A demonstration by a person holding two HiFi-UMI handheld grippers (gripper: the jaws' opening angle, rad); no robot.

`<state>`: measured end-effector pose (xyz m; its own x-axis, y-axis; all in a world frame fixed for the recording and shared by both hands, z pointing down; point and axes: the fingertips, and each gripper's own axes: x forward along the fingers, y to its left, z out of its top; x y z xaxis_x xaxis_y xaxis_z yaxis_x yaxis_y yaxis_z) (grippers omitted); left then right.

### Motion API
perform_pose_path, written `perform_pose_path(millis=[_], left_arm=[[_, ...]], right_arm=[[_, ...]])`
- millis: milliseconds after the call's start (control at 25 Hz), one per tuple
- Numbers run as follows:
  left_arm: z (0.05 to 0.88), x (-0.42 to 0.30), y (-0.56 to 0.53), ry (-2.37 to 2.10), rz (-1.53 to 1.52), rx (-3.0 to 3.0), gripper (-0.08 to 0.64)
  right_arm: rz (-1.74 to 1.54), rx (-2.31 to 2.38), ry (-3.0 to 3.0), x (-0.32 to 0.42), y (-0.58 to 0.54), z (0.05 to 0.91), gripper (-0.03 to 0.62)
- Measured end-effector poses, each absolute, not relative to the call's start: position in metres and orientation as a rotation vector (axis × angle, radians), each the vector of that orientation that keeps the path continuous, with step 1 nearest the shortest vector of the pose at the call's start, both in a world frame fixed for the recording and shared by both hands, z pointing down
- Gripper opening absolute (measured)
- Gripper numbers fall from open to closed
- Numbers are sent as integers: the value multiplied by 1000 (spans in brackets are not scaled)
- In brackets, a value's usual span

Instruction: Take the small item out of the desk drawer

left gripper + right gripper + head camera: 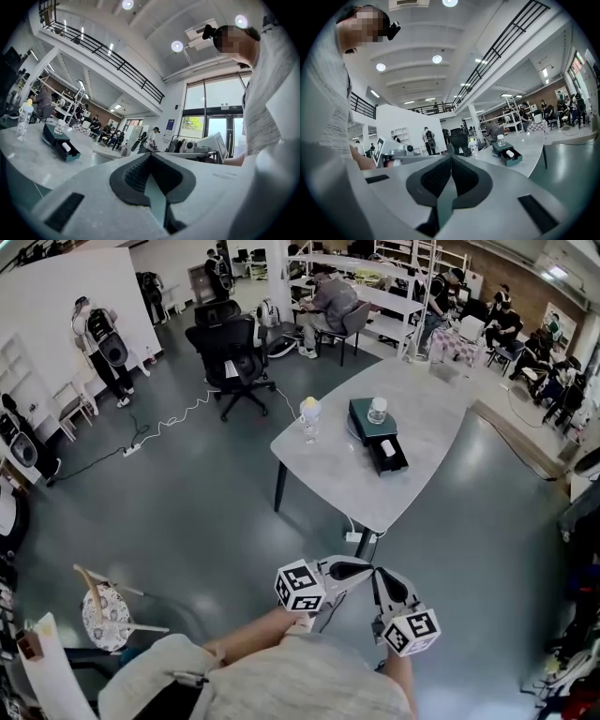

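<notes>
Closest in, the white left gripper (pixel 361 569) and white right gripper (pixel 380 579) both had their jaws pinched fully together on nothing, tips almost meeting, well short of the pale grey table (pixel 319 470). The small white item (pixel 386 447) sat up there in the pulled-out drawer (pixel 394 463) of the dark teal desk box (pixel 362 417).

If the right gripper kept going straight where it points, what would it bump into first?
Probably the grey table, its near edge just ahead of the right gripper; depth is unclear.
</notes>
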<state>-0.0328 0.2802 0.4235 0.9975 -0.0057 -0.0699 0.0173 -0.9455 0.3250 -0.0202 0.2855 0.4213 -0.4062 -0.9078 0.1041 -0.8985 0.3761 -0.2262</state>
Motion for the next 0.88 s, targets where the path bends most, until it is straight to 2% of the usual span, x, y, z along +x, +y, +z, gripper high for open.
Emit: perform_pose_path(millis=[400,880], left_arm=[[428,-48,167,24,-147,2785,15],[439,0,75,-21,-149,2754,14]], right_arm=[[-311,-1739,2623,-37,173,424,9],[-410,-1631,2646,12,80,437,9]])
